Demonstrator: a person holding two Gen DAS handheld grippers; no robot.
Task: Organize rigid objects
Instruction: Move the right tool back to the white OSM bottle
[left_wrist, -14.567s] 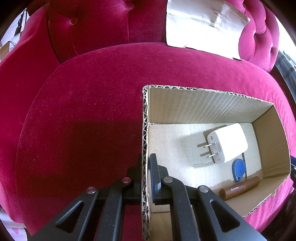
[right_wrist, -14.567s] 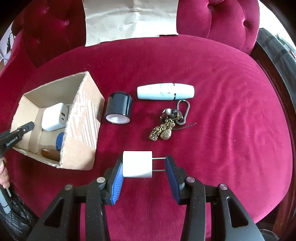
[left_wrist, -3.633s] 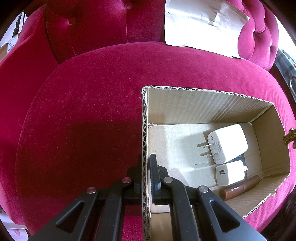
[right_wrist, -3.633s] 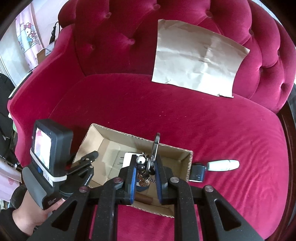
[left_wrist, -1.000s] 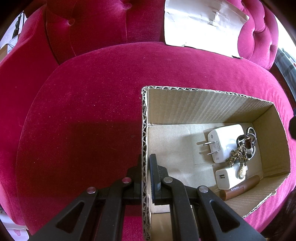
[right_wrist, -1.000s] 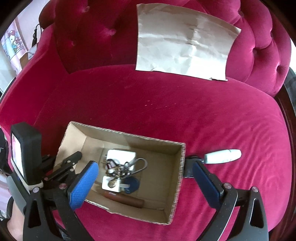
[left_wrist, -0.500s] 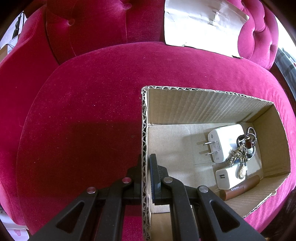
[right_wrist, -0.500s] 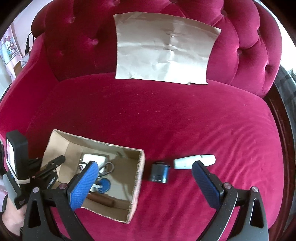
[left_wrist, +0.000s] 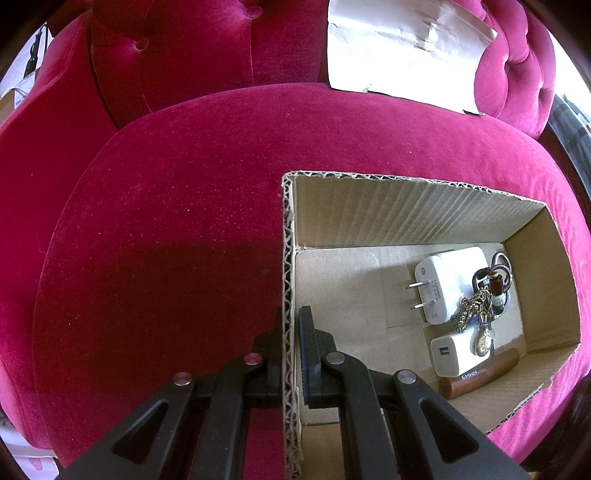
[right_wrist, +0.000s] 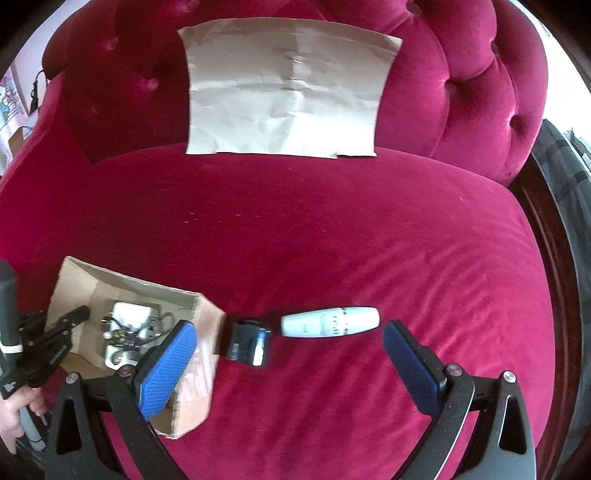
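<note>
My left gripper (left_wrist: 291, 328) is shut on the near wall of an open cardboard box (left_wrist: 406, 210) on the red velvet seat. Inside lie a large white charger (left_wrist: 439, 284), a small white charger (left_wrist: 450, 354), a keychain bunch (left_wrist: 480, 306) on top of them, and a brown tube (left_wrist: 480, 376). My right gripper (right_wrist: 288, 339) is wide open and empty above the seat. A black tape roll (right_wrist: 245, 341) and a white bottle (right_wrist: 328, 322) lie on the seat between its fingers, to the right of the box (right_wrist: 207, 332).
A crumpled sheet of brown paper (right_wrist: 288, 88) leans on the tufted backrest; it also shows in the left wrist view (left_wrist: 406, 48). The seat's dark wooden edge (right_wrist: 550, 258) runs down the right side. The left gripper's body (right_wrist: 48, 347) shows beside the box.
My right gripper has swung right, away from the box and over the tape roll and bottle, and stays open. The left gripper and the box have not moved.
</note>
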